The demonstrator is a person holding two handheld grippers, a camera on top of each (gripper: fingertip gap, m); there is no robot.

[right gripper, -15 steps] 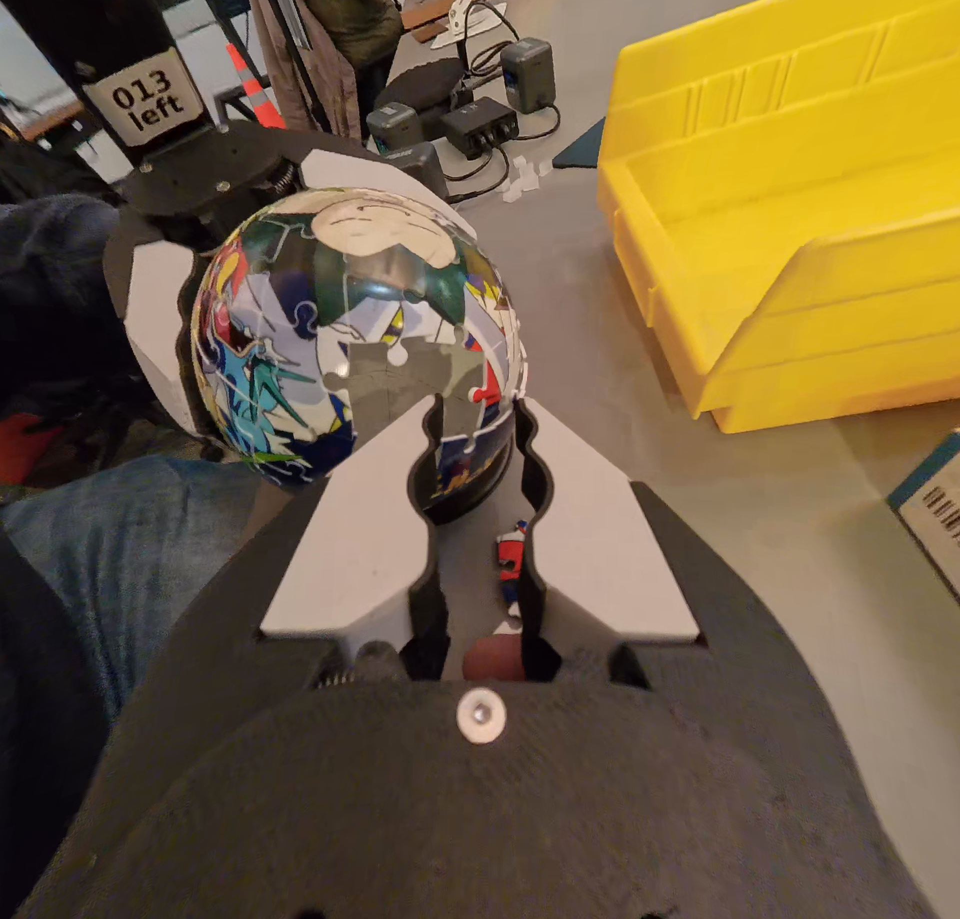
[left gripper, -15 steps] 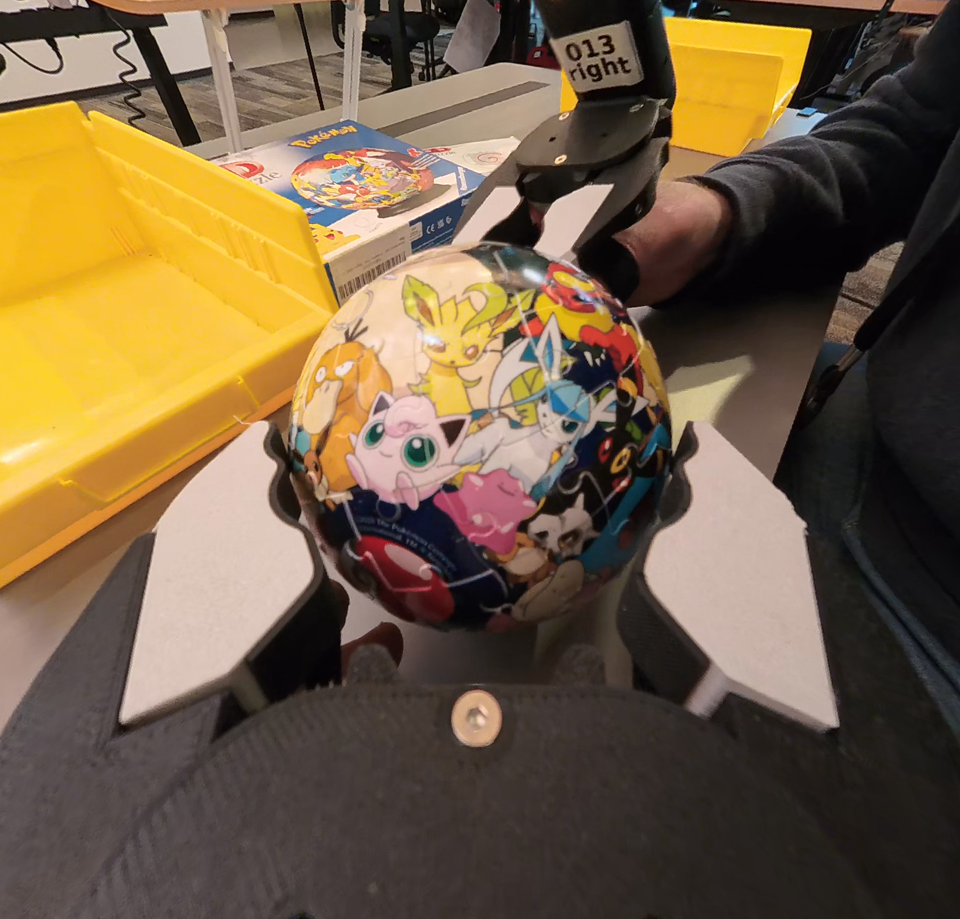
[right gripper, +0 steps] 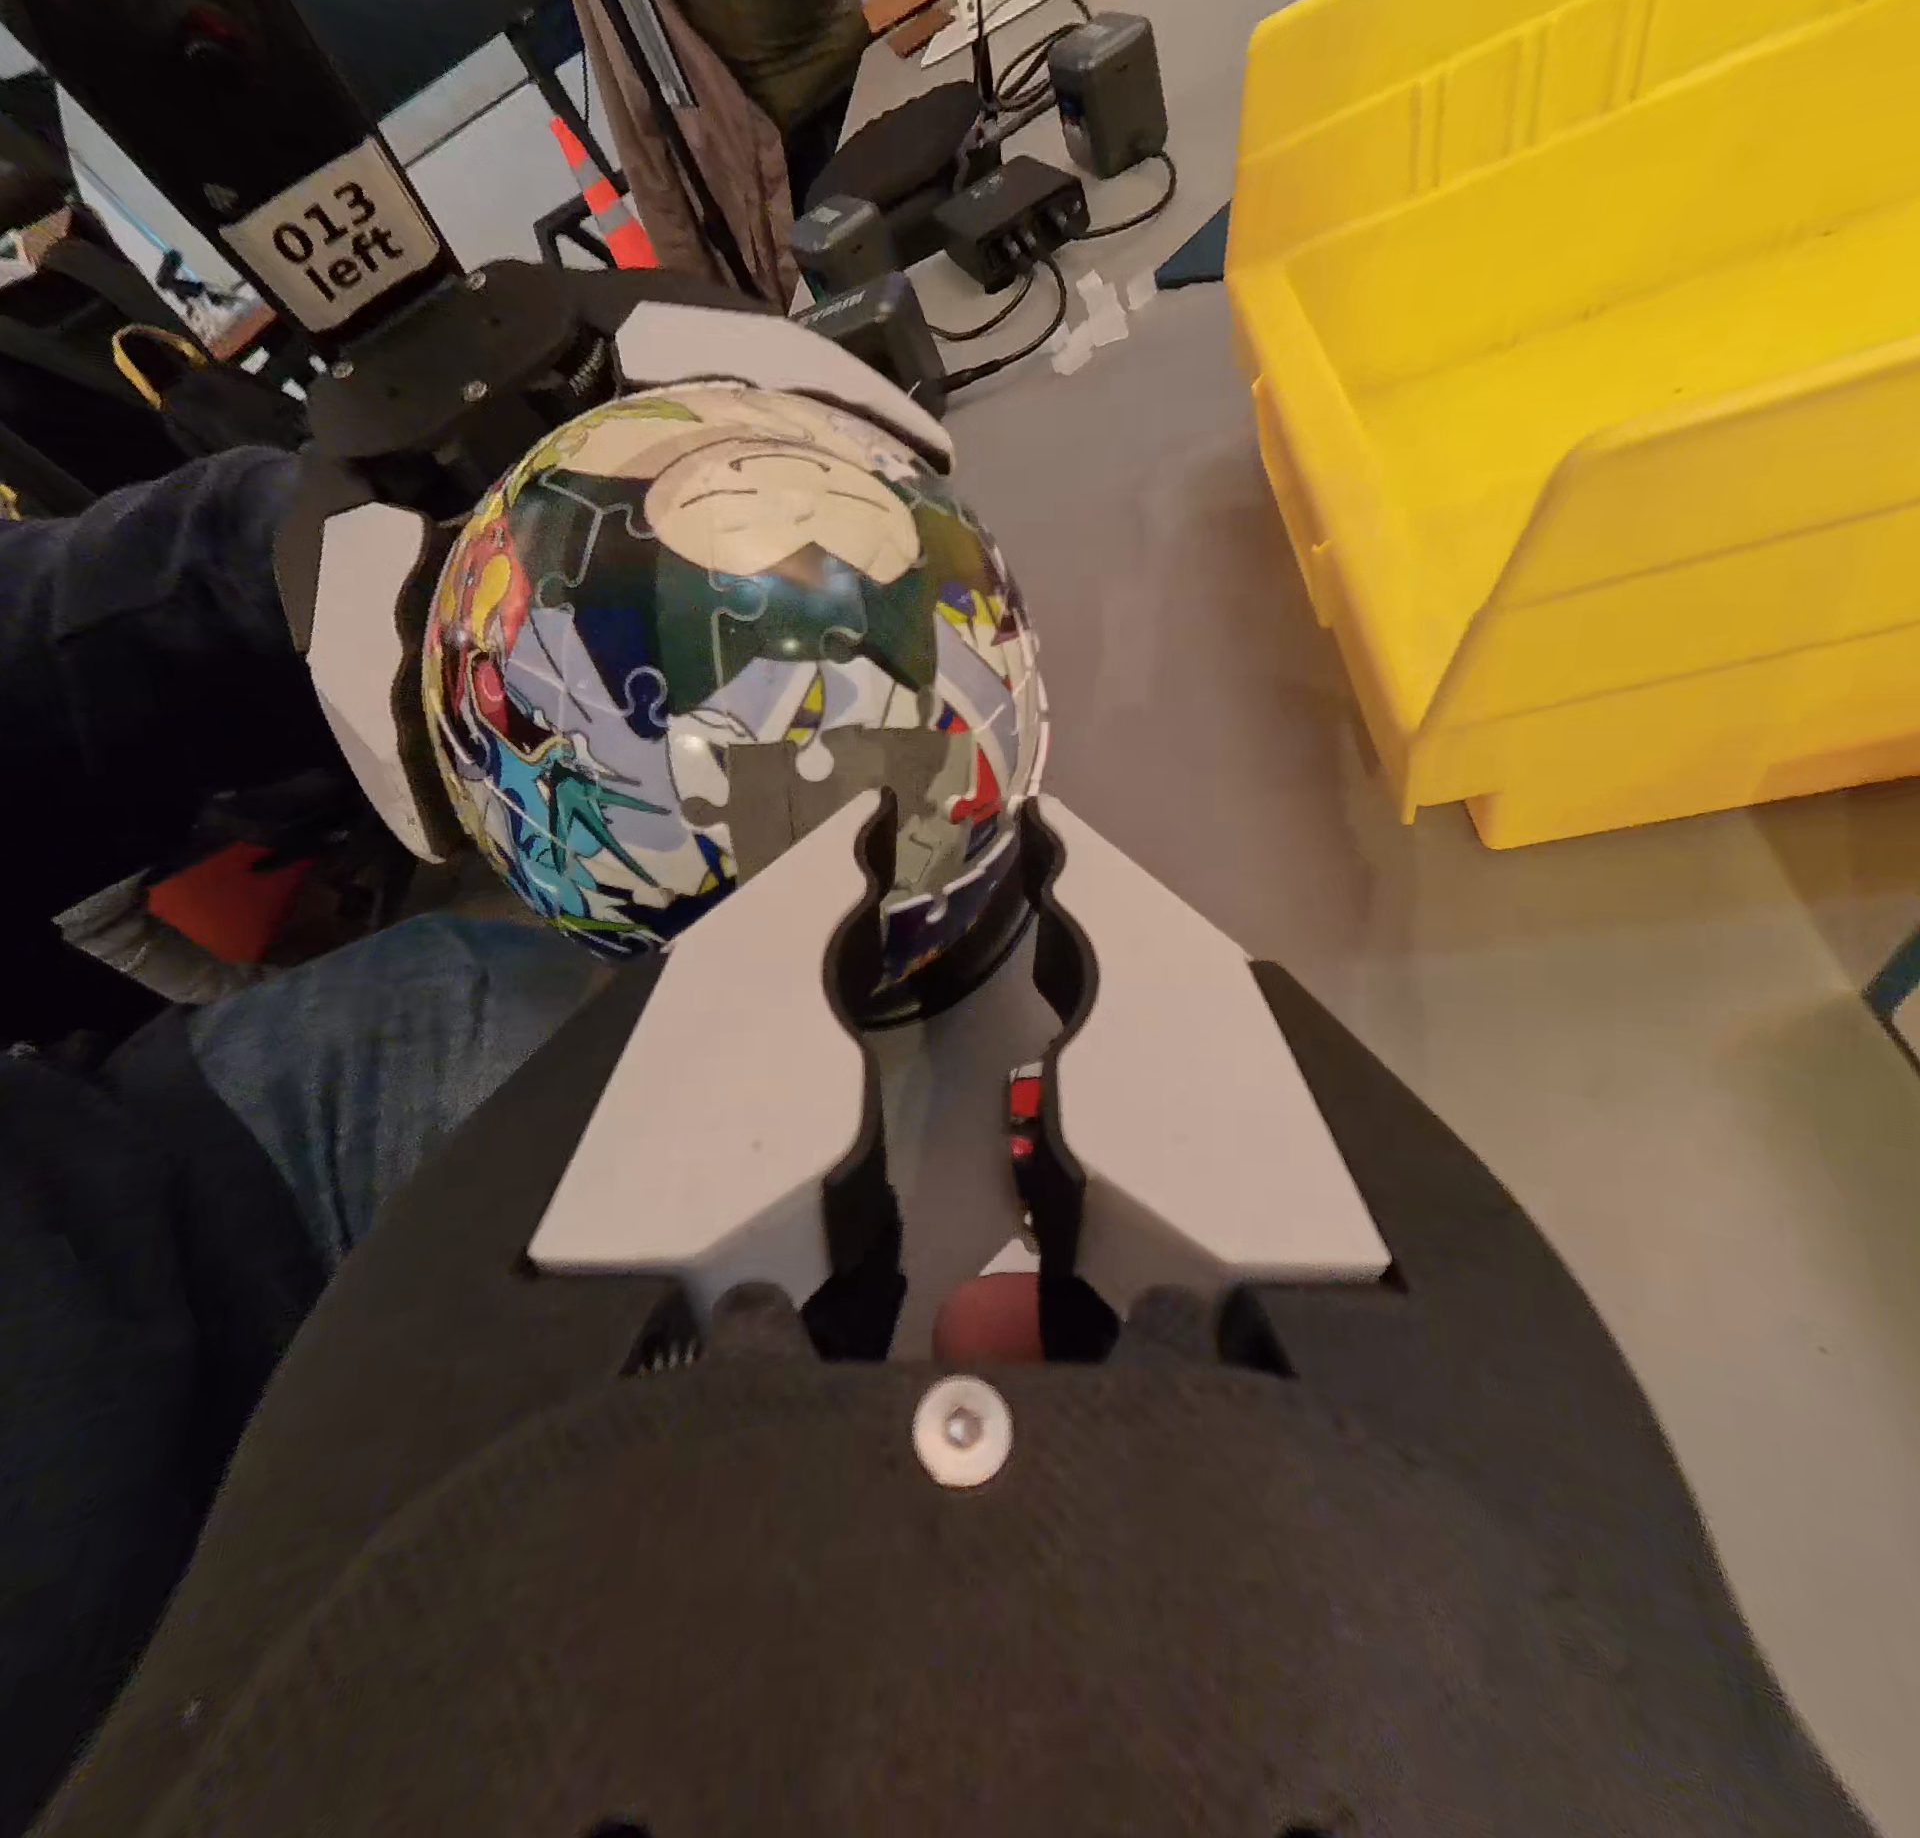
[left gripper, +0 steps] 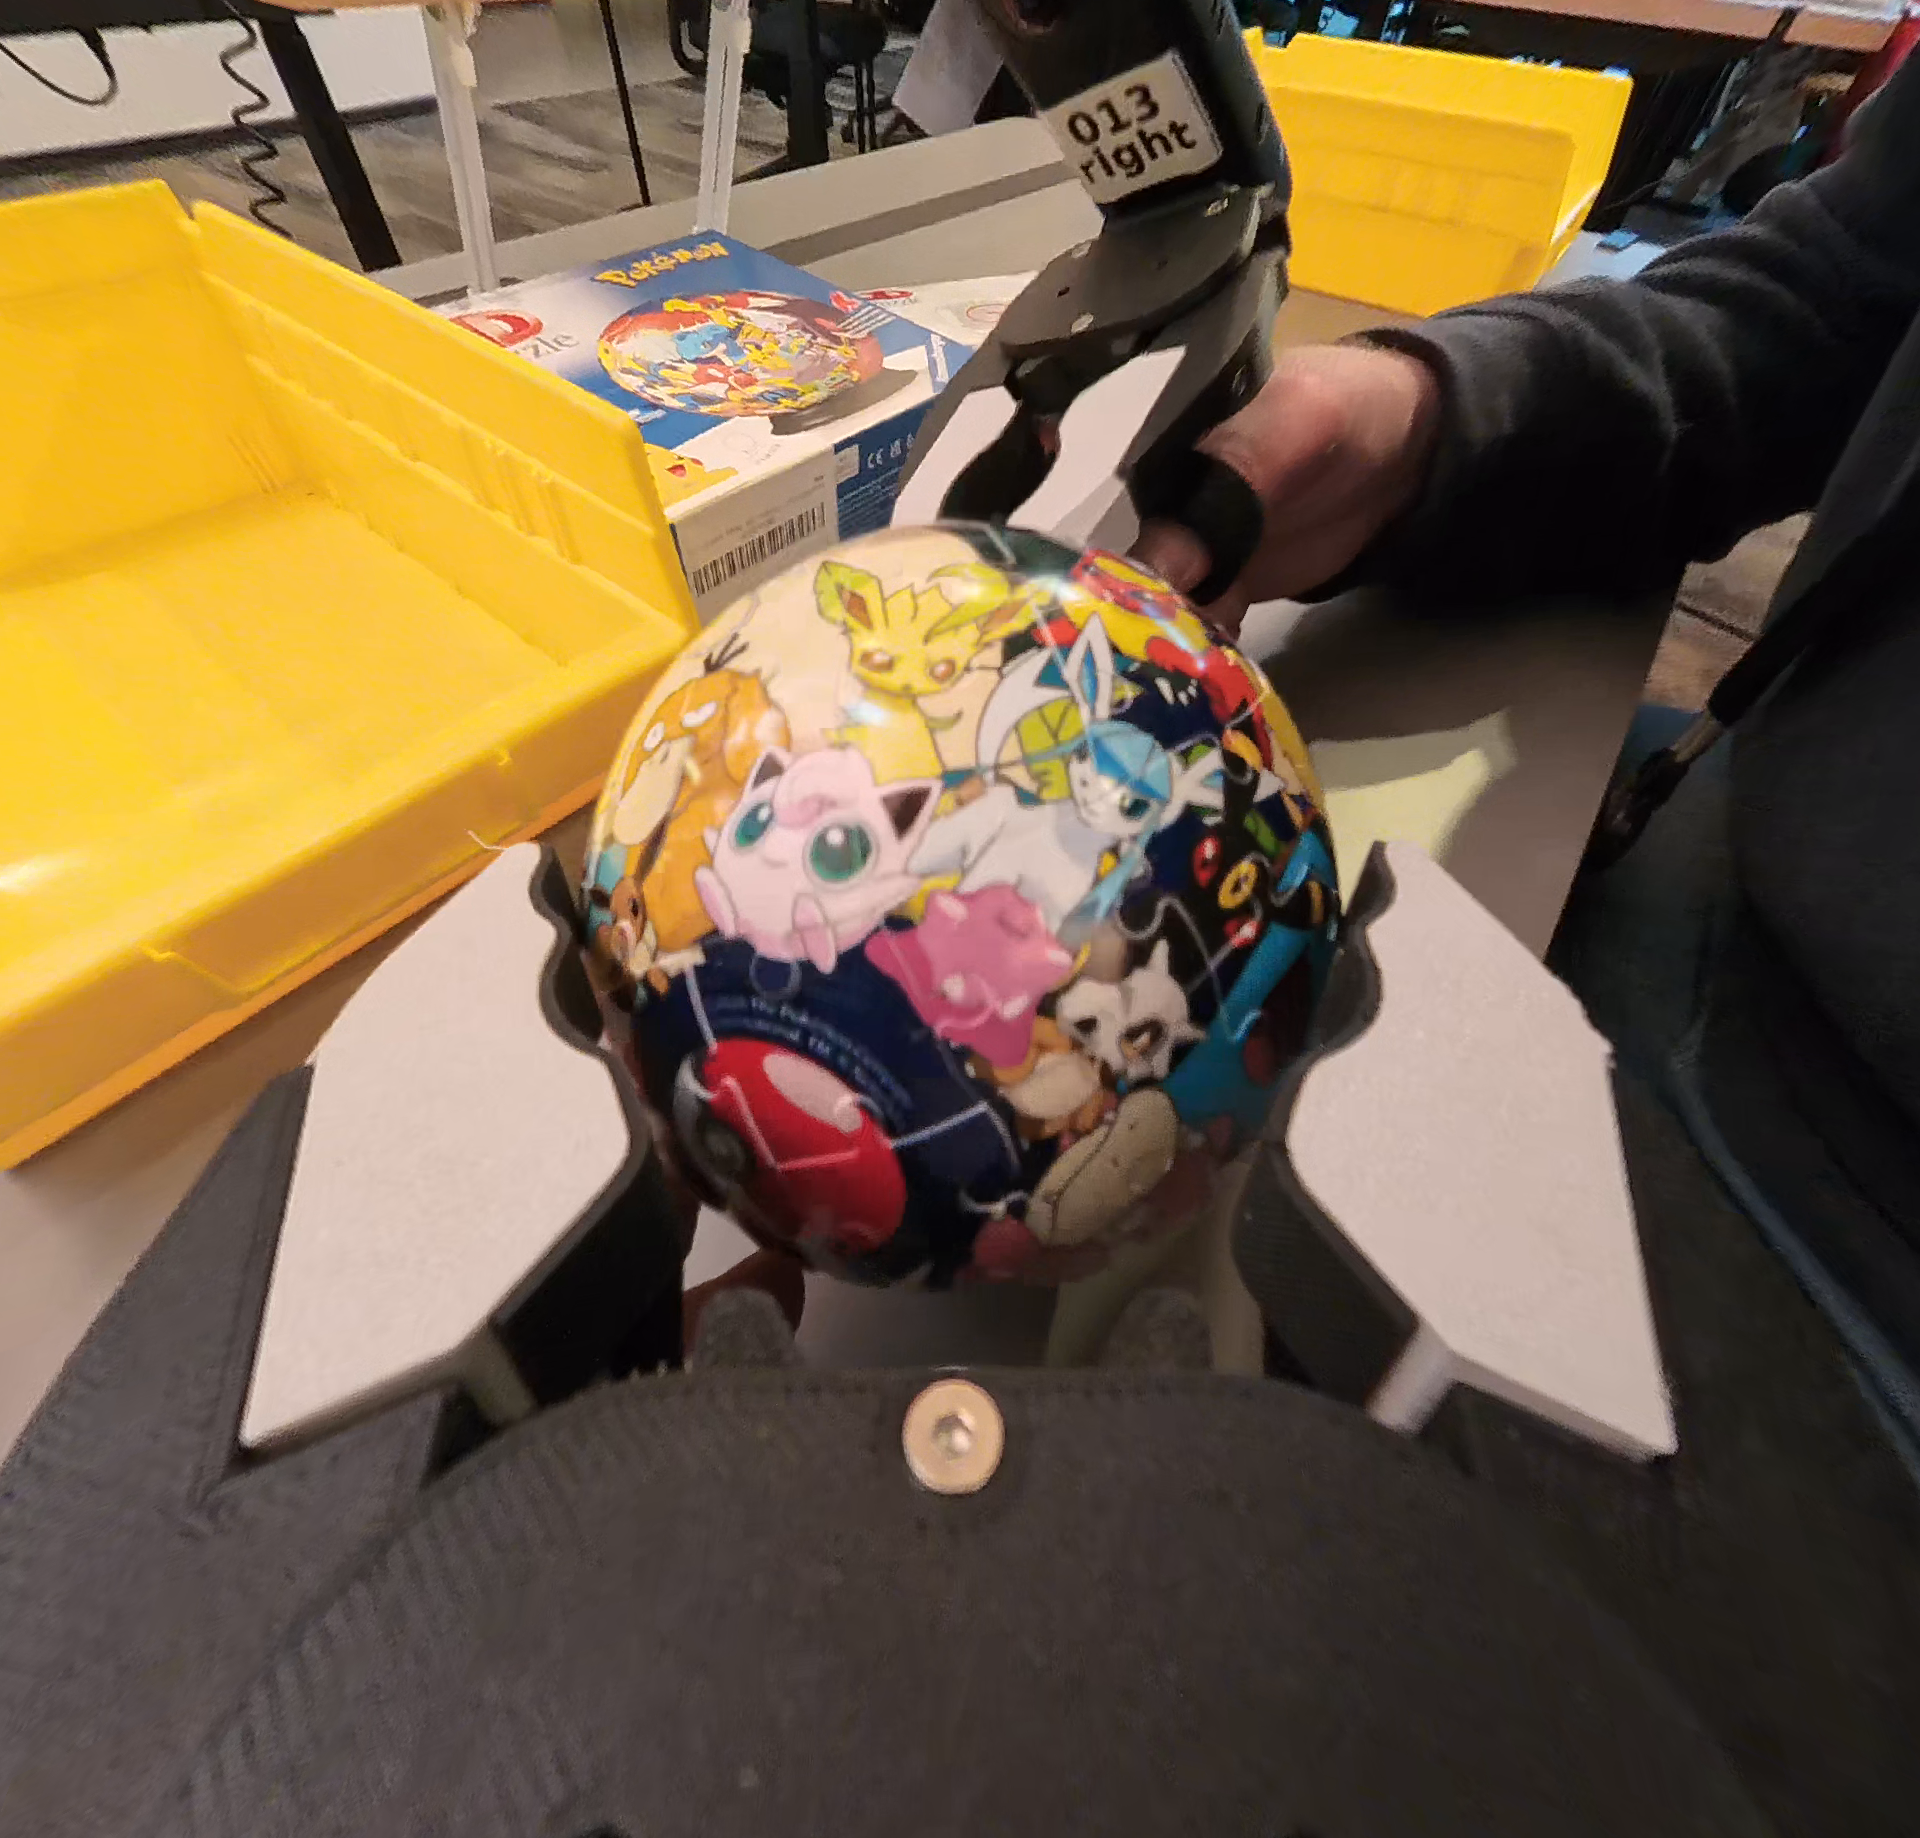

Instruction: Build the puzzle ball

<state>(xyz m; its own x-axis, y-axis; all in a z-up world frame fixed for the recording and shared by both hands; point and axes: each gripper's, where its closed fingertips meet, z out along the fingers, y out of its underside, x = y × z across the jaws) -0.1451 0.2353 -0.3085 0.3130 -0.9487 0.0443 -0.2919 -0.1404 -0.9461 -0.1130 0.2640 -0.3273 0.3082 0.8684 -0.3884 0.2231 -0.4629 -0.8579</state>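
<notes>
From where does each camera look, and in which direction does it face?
Left wrist view: sits on the left tongs, looks forward at the puzzle ball clamped between its fingers; beyond, the right tongs, a hand, a yellow bin.
Right wrist view: sits on the right tongs, nearly shut on a small puzzle piece, and looks back at the ball and the left tongs.
Shared: the ball and both tongs, from opposite sides.
</notes>
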